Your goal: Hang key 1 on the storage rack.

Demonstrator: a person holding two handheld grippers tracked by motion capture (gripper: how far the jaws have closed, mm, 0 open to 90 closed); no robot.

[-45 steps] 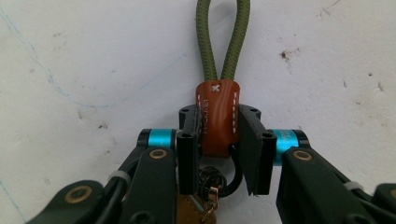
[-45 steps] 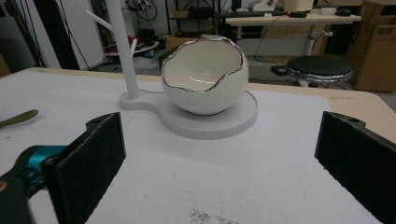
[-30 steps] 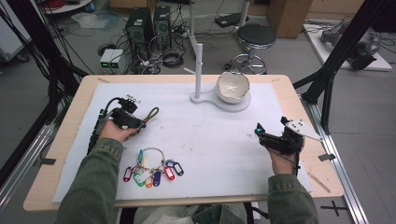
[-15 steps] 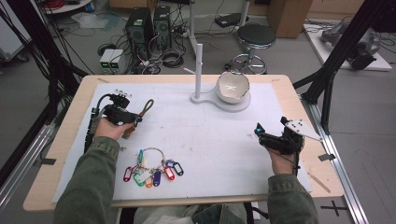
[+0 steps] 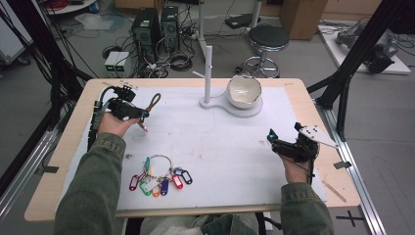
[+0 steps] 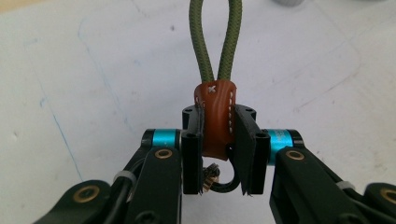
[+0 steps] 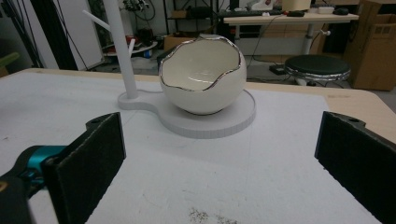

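My left gripper [image 5: 141, 116] is at the table's left, held above the white mat. It is shut on a brown stitched leather sleeve [image 6: 215, 119] that binds a green cord loop [image 6: 215, 42]. That green cord loop [image 5: 154, 102] sticks out past the jaws toward the table's middle, and a dark metal hook hangs below the sleeve. At the right side of the table my right gripper [image 5: 272, 137] rests low and points left. Its own view shows the right gripper [image 7: 224, 156] open, with bare mat between the pads.
A key ring with several coloured tags [image 5: 159, 175] lies near the front edge, left of centre. A white stand with an upright peg [image 5: 208, 73] and an egg-shaped bowl [image 5: 243, 91] is at the back. The bowl [image 7: 203, 74] sits straight ahead of the right gripper.
My left gripper has risen off the mat and shifted slightly away from the person, with the cord strap still in it. The right gripper has not moved.
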